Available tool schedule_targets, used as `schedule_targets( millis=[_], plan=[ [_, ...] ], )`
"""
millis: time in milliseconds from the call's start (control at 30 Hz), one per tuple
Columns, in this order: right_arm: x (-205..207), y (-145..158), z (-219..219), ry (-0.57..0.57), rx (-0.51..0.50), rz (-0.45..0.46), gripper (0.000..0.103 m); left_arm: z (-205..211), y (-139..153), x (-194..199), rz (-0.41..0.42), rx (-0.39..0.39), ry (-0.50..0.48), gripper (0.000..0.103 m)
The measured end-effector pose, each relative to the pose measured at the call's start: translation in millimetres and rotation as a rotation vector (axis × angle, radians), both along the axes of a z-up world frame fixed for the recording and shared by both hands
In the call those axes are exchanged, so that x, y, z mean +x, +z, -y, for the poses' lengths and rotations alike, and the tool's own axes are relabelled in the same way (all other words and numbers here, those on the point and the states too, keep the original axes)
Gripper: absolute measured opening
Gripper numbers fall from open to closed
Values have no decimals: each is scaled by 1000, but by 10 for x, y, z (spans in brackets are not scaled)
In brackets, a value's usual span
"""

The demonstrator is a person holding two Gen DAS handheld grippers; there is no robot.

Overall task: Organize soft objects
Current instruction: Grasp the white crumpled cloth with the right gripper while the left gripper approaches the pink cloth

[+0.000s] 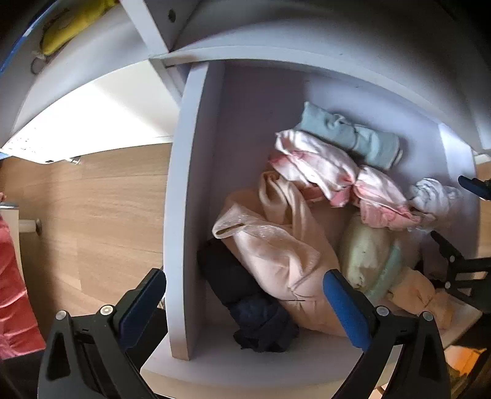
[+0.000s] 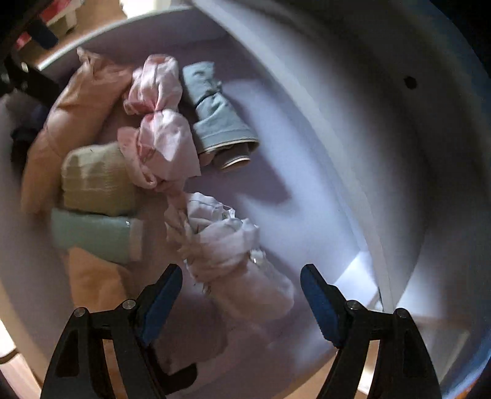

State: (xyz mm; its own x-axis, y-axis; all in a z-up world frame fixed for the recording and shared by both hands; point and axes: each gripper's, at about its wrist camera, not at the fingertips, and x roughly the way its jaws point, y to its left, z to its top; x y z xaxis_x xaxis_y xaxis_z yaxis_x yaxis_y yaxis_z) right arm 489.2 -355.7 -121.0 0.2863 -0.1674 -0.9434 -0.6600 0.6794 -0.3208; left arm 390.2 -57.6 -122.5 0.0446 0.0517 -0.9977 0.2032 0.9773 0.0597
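A white shelf compartment (image 2: 307, 153) holds several rolled and bunched cloths. A white bundle (image 2: 233, 251) lies between the fingers of my right gripper (image 2: 242, 270), which is open; its right pad stands clear of the cloth. Behind it are a pink-and-white cloth (image 2: 159, 122), a grey-blue roll (image 2: 214, 113), a pale green roll (image 2: 95, 178), a mint roll (image 2: 92, 233) and a peach cloth (image 2: 76, 107). My left gripper (image 1: 244, 274) hangs open above the compartment's front left, over a navy cloth (image 1: 260, 319) and the peach cloth (image 1: 276, 245), gripping nothing.
The compartment's left wall (image 1: 187, 199) stands between my left fingers. Wooden floor (image 1: 92, 214) lies to the left. A yellow item (image 1: 67, 24) rests on the shelf above. A person's pink clothing (image 1: 15, 291) shows at the left edge.
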Motion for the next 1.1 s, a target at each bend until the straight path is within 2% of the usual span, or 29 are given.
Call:
schedule_targets(
  millis=[133, 233, 367, 433, 600, 733, 767, 933, 1000, 1100],
  plan=[
    [163, -132, 109, -19, 11, -58, 74, 103, 48, 278, -3, -12, 2, 103],
    [244, -188, 170, -48, 12, -101, 67, 182, 173, 342, -13, -46, 35, 103],
    [277, -226, 238, -64, -27, -88, 65, 244, 342, 500, -37, -122, 102, 103],
    [296, -222, 257, -92, -34, -90, 61, 268, 384, 631, -48, -165, 135, 103],
    [411, -122, 368, -190, 2, -87, 51, 316, 591, 769, -45, -250, 196, 103],
    [491, 144, 544, -302, 84, -75, 51, 567, 783, 935, -54, -340, 254, 103],
    [502, 240, 618, -335, 114, -77, 51, 664, 771, 845, -59, -365, 271, 103],
    [440, 577, 1003, -546, 297, -131, 51, 891, 855, 1002, -91, -497, 348, 95],
    [385, 647, 1130, -597, 341, -149, 51, 1002, 841, 995, -101, -519, 381, 91],
    [325, 731, 1263, -630, 373, -143, 51, 1172, 850, 1079, -108, -509, 416, 86]
  ],
)
